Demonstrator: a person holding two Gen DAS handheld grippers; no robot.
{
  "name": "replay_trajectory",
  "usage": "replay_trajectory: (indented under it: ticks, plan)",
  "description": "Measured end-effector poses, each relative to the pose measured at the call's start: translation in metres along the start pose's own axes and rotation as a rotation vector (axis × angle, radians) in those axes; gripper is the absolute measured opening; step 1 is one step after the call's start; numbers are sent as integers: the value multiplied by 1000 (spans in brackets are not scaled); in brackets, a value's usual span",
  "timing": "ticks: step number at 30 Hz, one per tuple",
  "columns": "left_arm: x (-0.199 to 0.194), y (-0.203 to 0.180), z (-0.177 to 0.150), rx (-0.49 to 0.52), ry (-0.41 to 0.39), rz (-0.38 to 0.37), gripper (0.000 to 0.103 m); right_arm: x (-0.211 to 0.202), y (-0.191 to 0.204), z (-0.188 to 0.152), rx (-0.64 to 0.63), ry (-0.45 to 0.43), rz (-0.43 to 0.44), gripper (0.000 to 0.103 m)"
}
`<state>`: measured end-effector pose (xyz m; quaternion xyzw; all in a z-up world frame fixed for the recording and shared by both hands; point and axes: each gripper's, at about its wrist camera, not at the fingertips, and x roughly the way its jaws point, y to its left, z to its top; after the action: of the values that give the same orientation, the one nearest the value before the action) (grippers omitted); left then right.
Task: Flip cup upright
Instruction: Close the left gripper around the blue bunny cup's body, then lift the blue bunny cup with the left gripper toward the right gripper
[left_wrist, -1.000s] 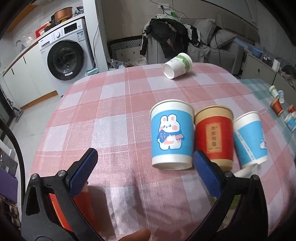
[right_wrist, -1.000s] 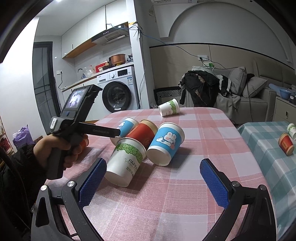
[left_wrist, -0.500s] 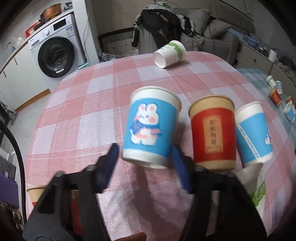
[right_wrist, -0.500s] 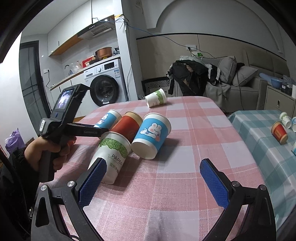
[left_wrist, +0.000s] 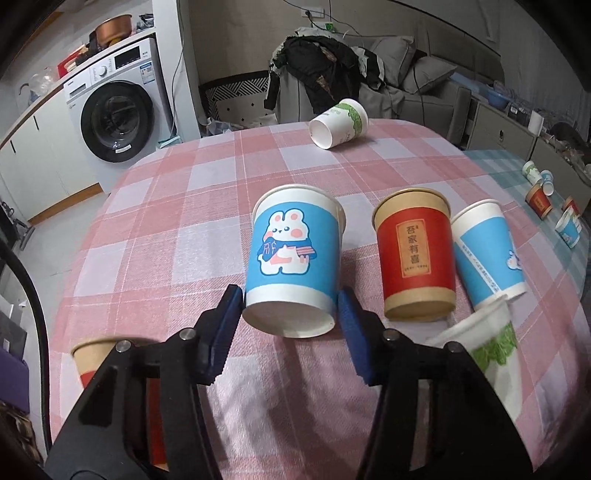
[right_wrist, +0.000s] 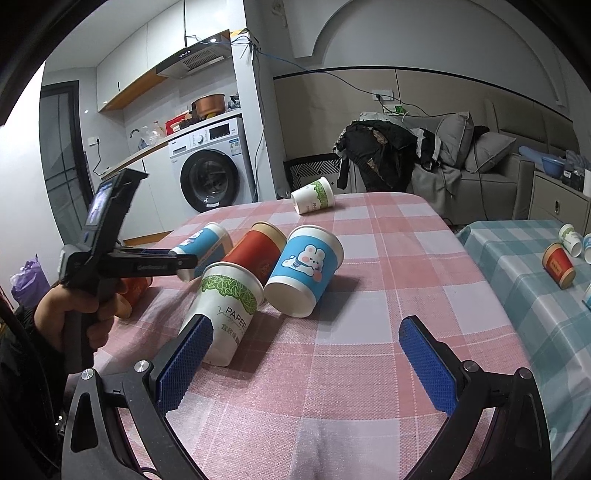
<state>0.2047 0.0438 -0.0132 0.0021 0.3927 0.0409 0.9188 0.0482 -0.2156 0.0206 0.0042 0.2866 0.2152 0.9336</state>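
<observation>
A blue bunny cup (left_wrist: 293, 254) lies on its side on the pink checked tablecloth (left_wrist: 159, 229), base toward me. My left gripper (left_wrist: 290, 325) is narrowed around its base; the blue pads (left_wrist: 231, 321) stand at either side, contact unclear. The cup also shows in the right wrist view (right_wrist: 304, 269), tilted on its side. My right gripper (right_wrist: 304, 365) is open and empty above the near cloth. A red cup (left_wrist: 415, 254), a blue cup (left_wrist: 487, 251) and a white green-leaf cup (right_wrist: 227, 310) lie beside the bunny cup.
Another white green-leaf cup (left_wrist: 338, 123) lies at the table's far edge. A red cup (left_wrist: 88, 362) sits near the left gripper. A teal checked table (right_wrist: 524, 266) with several small cups stands to the right. Washing machine (left_wrist: 118, 118) and sofa (right_wrist: 480, 166) lie beyond.
My left gripper has moved forward and narrowed from wide open to around the bunny cup's base. The right gripper has barely moved and stays open.
</observation>
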Motion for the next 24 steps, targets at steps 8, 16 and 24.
replay_trajectory:
  ticks: [8,16,24]
  plan:
    - [-46,11,-23,-26,-63,-17,50,-2,2,2,-1,-7,5,103]
    - [-73,14,-53,-17,-57,-47,50,-3,7,0,-9,0,9,103]
    - [-79,9,-91,-37,-9,-95,49,-5,10,-1,-11,0,17,103]
